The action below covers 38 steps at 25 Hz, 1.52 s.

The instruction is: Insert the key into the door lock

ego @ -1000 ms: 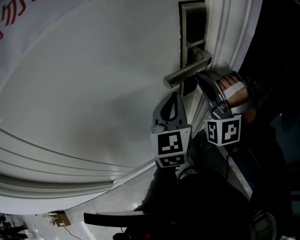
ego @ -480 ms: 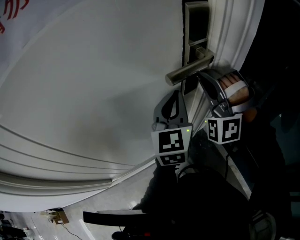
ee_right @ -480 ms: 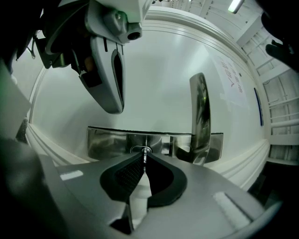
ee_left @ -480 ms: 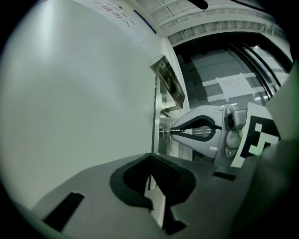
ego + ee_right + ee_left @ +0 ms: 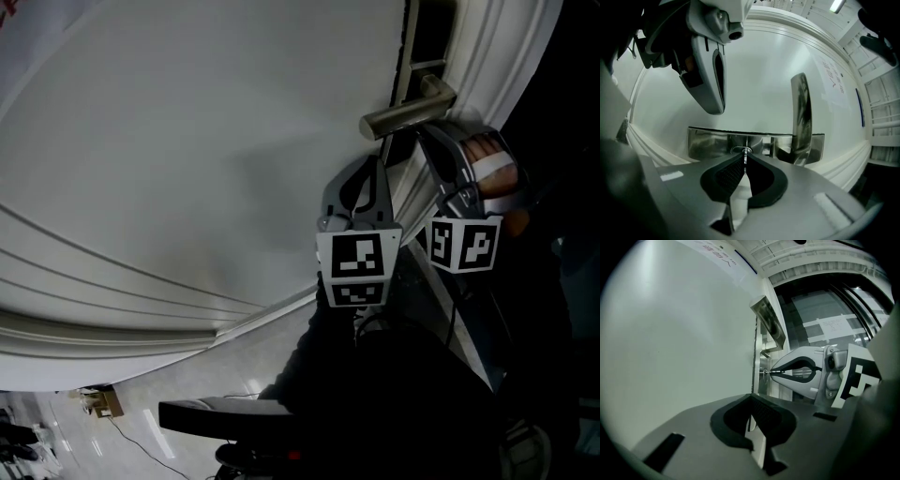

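A white door (image 5: 187, 141) carries a metal lock plate (image 5: 712, 143) and a lever handle (image 5: 405, 114). My right gripper (image 5: 745, 161) is shut on a small metal key (image 5: 745, 154), whose tip sits at the round keyhole (image 5: 740, 150) on the plate, left of the handle (image 5: 801, 117). In the left gripper view the same key (image 5: 769, 372) reaches from the right gripper (image 5: 777, 372) to the lock. My left gripper (image 5: 751, 397) is shut with nothing in it. It hangs just below and left of the handle, its fingers (image 5: 361, 192) close to the door face.
The moulded door frame (image 5: 487, 66) runs along the right of the lock. A person's hand (image 5: 489, 159) holds the right gripper. Glass panels (image 5: 825, 319) show beyond the door edge. Pale floor (image 5: 187, 403) lies below, with a dark bar (image 5: 216, 410) across it.
The head view has shifted, so door handle and both grippers now sit further right and higher in the picture. Both grippers keep their places under the handle.
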Tool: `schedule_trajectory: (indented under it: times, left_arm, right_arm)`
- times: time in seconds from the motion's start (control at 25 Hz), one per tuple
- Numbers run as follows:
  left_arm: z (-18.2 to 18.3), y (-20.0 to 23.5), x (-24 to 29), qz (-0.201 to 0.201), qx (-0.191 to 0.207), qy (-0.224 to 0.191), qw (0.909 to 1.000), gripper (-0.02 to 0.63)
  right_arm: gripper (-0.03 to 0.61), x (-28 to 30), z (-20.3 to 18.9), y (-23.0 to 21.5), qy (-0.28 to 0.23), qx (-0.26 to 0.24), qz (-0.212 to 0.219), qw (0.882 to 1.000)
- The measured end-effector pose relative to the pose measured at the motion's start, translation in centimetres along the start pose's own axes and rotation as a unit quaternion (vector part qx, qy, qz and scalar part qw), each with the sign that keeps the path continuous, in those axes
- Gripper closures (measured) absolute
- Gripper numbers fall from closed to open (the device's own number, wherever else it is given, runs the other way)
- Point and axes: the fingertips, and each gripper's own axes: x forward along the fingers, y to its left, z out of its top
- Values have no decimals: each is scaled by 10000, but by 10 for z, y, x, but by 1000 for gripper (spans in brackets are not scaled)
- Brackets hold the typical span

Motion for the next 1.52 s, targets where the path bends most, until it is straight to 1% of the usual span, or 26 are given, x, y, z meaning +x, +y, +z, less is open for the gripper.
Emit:
schedule_trajectory:
  times: [0.44, 0.72, 0.92, 1.12, 1.24, 1.32, 1.4, 1.44, 1.52]
  left_arm:
    - [3, 1, -2, -41, 42, -21, 10000, 612]
    - [2, 3, 2, -49, 47, -9, 10000, 612]
    - [0, 3, -4, -34, -16, 41, 10000, 612]
    - [-1, 2, -2, -51, -15, 49, 10000, 612]
    - [-4, 2, -4, -12, -16, 80, 10000, 612]
    - [-8, 3, -6, 20, -23, 121, 9999, 612]
    - [-12, 3, -7, 54, -21, 153, 9999, 612]
    - [-13, 3, -7, 72, -20, 169, 9998, 612]
    - [-17, 2, -9, 103, -15, 223, 9997, 612]
  right_arm:
    - [566, 6, 2, -3, 111, -64, -48, 9999]
    - [565, 9, 1, -3, 104, 47, -108, 9999]
    - [563, 5, 5, 1, 25, 421, -150, 9990]
    - [548, -3, -3, 3, 10, 843, 3, 9964]
    - [548, -16, -10, 3, 9, 979, -106, 9951]
    - [551, -25, -16, 4, 32, 1315, -271, 9909]
    - [556, -31, -21, 6, 88, 1950, -364, 9801]
    - [566, -34, -22, 7, 107, 2336, -407, 9714]
    - [577, -39, -22, 8, 123, 3109, -508, 9490]
